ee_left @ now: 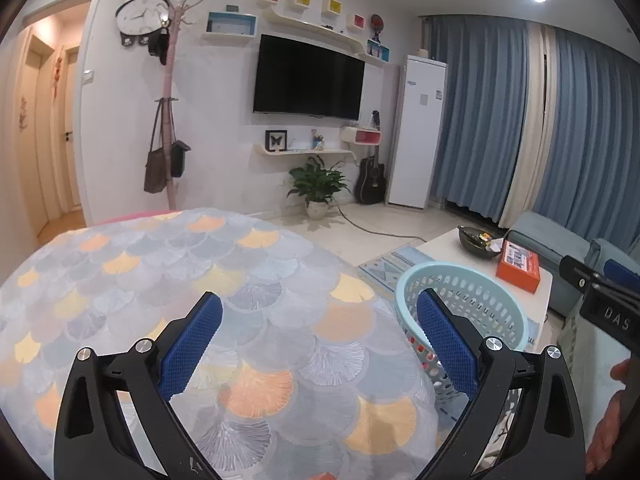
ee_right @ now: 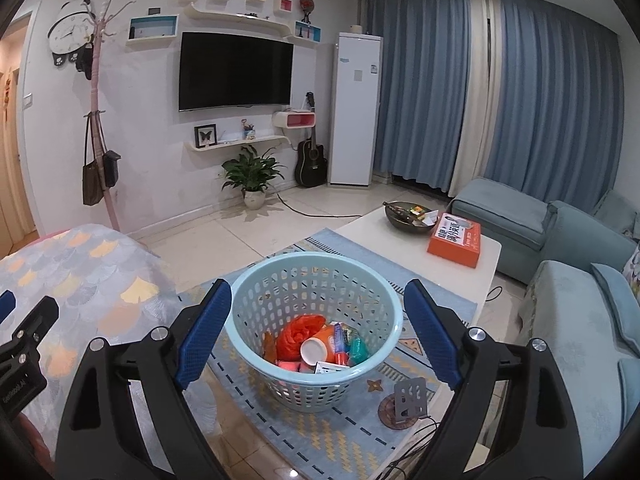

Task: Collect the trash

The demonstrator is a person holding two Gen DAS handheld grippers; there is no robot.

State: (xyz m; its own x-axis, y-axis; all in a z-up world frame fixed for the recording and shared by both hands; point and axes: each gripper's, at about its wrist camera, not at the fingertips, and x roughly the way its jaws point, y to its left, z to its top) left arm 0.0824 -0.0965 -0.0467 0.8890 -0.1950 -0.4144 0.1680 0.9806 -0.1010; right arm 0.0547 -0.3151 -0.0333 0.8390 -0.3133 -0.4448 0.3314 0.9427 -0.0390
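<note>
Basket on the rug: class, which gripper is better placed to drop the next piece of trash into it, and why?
Right. The right gripper is open, directly over the basket; the left gripper faces the patterned cloth, basket off to its side.

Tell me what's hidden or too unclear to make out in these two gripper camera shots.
- Contents of the pale blue perforated plastic basket: left wrist view, hidden behind its own wall and the left gripper.
- Items in the dark bowl on the white coffee table: right wrist view, too small.
- Lower trash in the basket: right wrist view, buried under the crumpled orange plastic bag.
- Person's hand: left wrist view, cut off by the edge.
</note>
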